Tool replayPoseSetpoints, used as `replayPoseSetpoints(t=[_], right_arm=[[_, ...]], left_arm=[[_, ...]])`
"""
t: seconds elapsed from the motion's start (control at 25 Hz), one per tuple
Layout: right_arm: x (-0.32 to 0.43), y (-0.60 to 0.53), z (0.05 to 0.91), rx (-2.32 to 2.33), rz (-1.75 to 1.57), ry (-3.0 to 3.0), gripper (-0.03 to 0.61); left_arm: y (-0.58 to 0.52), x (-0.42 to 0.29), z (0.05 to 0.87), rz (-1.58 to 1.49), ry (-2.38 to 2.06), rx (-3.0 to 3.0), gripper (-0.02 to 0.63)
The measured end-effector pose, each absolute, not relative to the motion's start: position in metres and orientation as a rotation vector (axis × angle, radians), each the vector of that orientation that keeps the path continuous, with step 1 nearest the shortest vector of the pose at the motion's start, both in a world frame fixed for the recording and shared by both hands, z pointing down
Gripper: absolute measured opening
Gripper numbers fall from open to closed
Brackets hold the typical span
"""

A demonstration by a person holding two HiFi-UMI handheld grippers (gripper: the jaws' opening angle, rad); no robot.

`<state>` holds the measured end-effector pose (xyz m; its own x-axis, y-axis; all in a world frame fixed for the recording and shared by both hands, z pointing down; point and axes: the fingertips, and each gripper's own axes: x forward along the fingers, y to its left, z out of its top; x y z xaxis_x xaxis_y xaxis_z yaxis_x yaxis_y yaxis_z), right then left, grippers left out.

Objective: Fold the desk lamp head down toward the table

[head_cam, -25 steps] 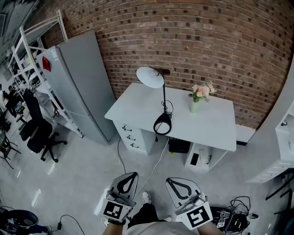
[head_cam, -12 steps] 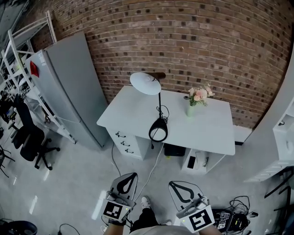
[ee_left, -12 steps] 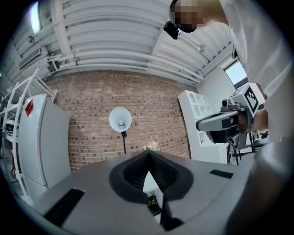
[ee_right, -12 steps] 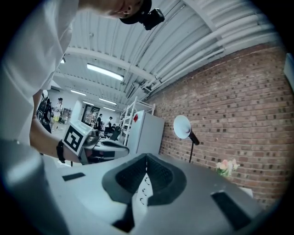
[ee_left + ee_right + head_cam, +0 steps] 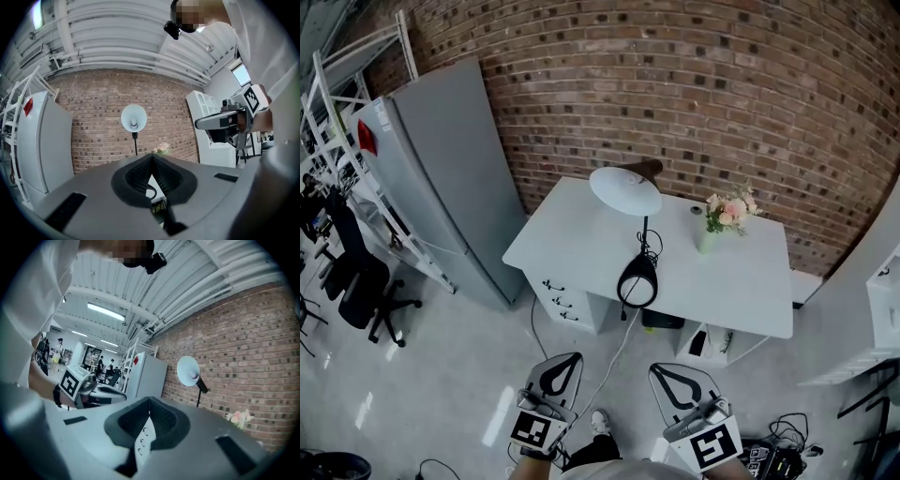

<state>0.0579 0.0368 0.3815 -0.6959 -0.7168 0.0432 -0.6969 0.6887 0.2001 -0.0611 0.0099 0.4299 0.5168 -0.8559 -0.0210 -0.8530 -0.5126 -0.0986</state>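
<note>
The desk lamp stands on the white desk (image 5: pixel 572 234) against the brick wall. Its white head (image 5: pixel 625 190) is raised on a thin black pole above a round black base (image 5: pixel 637 280). My left gripper (image 5: pixel 556 371) and right gripper (image 5: pixel 676 380) hover over the floor, well short of the desk, both shut and empty. In the left gripper view the lamp head (image 5: pixel 134 117) faces me above the meeting jaw tips (image 5: pixel 152 157). The lamp head (image 5: pixel 189 370) also shows in the right gripper view, up and right of that gripper's closed tips (image 5: pixel 150 402).
A vase of pink flowers (image 5: pixel 712 225) stands on the desk right of the lamp. Drawers (image 5: pixel 567 291) sit under the desk's left end. A tall grey cabinet (image 5: pixel 441 159), a white rack (image 5: pixel 337 112) and an office chair (image 5: pixel 356 291) are at left. A cord (image 5: pixel 614 352) trails over the floor.
The desk and lamp now sit lower and larger in the head view, so I have come closer. Both grippers stay shut, side by side.
</note>
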Motion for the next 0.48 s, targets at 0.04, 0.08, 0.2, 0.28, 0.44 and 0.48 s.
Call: replayPoseSetpoints(t=[0.04, 0.08, 0.2, 0.28, 0.44, 0.48], right_arm=[[0.054, 0.03, 0.38, 1.173, -0.246, -2.779, 0.018], [0.05, 0.023, 0.379, 1.176, -0.244, -2.779, 0.018], [0.038, 0.007, 0.376, 1.178, -0.26, -2.777, 0.018], [0.031, -0.003, 0.374, 1.192, -0.256, -2.777, 0.017], [0.019, -0.026, 0.369, 1.23, -0.245, -2.752, 0.017], [0.016, -0.031, 0.368, 1.242, -0.24, -2.745, 0.018]], left_arm=[[0.003, -0.066, 0.43, -0.047, 1.496, -2.649, 0.008], [-0.003, -0.069, 0.43, -0.046, 1.494, -2.65, 0.008], [-0.021, -0.076, 0.432, -0.033, 1.476, -2.66, 0.008], [-0.033, -0.08, 0.432, -0.024, 1.462, -2.669, 0.008], [-0.058, -0.093, 0.429, -0.009, 1.434, -2.69, 0.008], [-0.063, -0.097, 0.429, -0.004, 1.427, -2.695, 0.008]])
